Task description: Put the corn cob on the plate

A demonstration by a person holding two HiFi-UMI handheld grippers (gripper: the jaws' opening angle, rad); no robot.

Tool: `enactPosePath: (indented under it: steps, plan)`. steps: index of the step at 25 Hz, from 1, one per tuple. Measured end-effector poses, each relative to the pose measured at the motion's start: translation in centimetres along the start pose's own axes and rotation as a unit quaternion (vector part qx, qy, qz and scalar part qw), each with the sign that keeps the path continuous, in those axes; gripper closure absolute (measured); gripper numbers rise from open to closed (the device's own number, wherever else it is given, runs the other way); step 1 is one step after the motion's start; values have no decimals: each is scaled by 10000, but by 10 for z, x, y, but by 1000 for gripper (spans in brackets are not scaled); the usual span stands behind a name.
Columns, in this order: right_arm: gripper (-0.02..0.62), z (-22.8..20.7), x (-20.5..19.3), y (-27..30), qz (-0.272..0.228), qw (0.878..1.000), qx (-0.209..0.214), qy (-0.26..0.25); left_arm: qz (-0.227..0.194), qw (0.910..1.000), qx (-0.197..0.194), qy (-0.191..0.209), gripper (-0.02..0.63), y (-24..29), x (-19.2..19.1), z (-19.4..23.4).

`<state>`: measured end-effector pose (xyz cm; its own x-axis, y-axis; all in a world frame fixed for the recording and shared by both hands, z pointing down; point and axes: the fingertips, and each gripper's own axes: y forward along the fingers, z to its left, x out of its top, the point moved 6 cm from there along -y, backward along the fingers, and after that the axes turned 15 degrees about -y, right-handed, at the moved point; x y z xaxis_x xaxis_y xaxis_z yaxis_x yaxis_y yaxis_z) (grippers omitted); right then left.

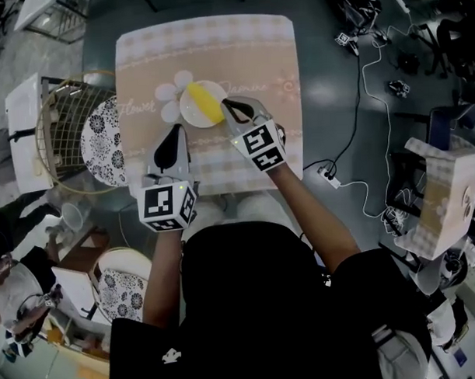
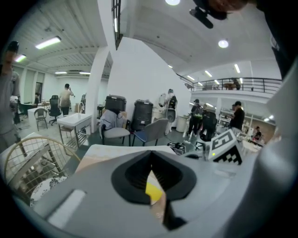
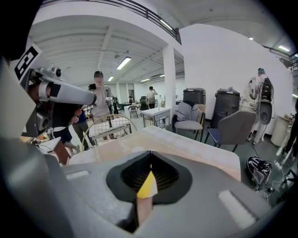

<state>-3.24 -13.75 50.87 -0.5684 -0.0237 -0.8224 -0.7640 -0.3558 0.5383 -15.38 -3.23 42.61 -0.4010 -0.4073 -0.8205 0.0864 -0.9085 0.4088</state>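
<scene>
pale checked tablecloth [image 1: 248,60] covers the table; the corn cob [image 1: 203,104] lies on the white plate [image 1: 187,115]; the right gripper [image 1: 227,103], just beside the plate, is clenched on nothing; the left gripper [image 1: 175,131] is likewise closed and empty; the task looks done.

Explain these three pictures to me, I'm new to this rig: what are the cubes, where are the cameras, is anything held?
No robot here: a person holds a two-jaw tool in each hand, and the marker cubes are part of those. The top-down picture comes from a head camera; the other two cameras ride on the tools. On the clothed table a white plate carries the yellow corn cob. The left tool and the right tool are both shut and hold nothing.
</scene>
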Motion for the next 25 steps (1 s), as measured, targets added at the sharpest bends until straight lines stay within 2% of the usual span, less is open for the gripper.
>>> enactPosePath:
  steps: [3,8,14,19,25]
  plan:
    - [592,0,3,-3,-114,9999,99,-6,-137,9996,219,-111,598,-10,-4,-3]
    - [592,-3,20,-12,-467,9988,153,-52,-302,9980,499,257,598,-26,-4,-10]
    - [594,-2,43,-23,-740,9972,86,-43,-412,9968,634,249,598,-38,-5,-5]
    - [594,-2,63,-35,-1050,9945,31,-20,-490,9963,674,224,598,-48,-2,2]
    - [594,9,90,-58,-1392,9902,-67,-81,-609,9964,542,253,598,-63,5,4]
